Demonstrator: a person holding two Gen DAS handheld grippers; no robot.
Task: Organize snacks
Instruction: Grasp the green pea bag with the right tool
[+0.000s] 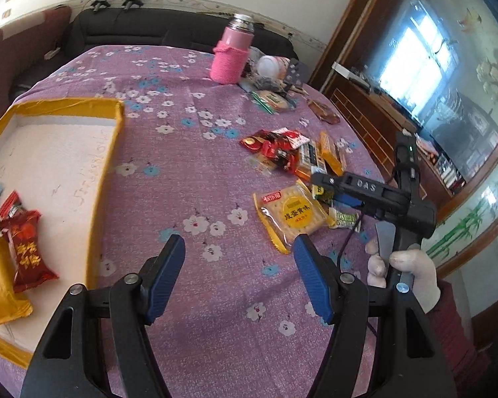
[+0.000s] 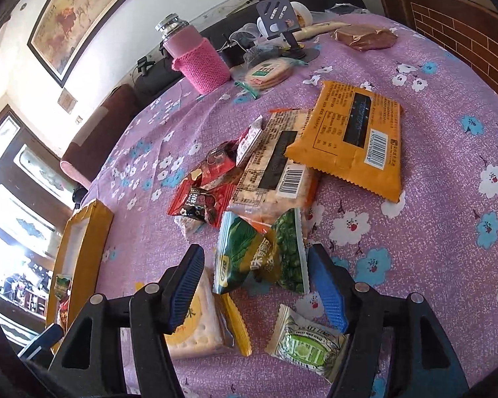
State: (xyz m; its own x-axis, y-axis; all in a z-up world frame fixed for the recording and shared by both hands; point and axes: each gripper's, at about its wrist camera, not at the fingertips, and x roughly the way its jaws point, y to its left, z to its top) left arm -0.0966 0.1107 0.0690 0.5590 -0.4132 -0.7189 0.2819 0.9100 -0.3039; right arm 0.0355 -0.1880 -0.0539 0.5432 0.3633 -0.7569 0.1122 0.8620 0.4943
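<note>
A pile of snack packets (image 1: 289, 156) lies on the purple flowered tablecloth (image 1: 182, 172). A yellow-rimmed box (image 1: 49, 152) at the left holds a red packet (image 1: 26, 248), a gold packet (image 1: 0, 285) and a green one. My left gripper (image 1: 239, 248) is open and empty above the cloth, between the box and a yellow cracker packet (image 1: 292, 215). My right gripper (image 2: 255, 262) is open, its blue pads either side of a green pea packet (image 2: 259, 255). A cracker packet (image 2: 196, 325) and a white-green candy (image 2: 308, 345) lie below it. The right gripper also shows in the left wrist view (image 1: 335, 189).
A pink knit-sleeved flask (image 1: 230, 53) stands at the far side, beside a round cracker pack (image 1: 272, 99), a phone stand (image 2: 279, 20) and a brown packet (image 2: 365, 36). An orange packet (image 2: 352, 139) lies face down. A dark sofa (image 1: 149, 30) runs behind the table.
</note>
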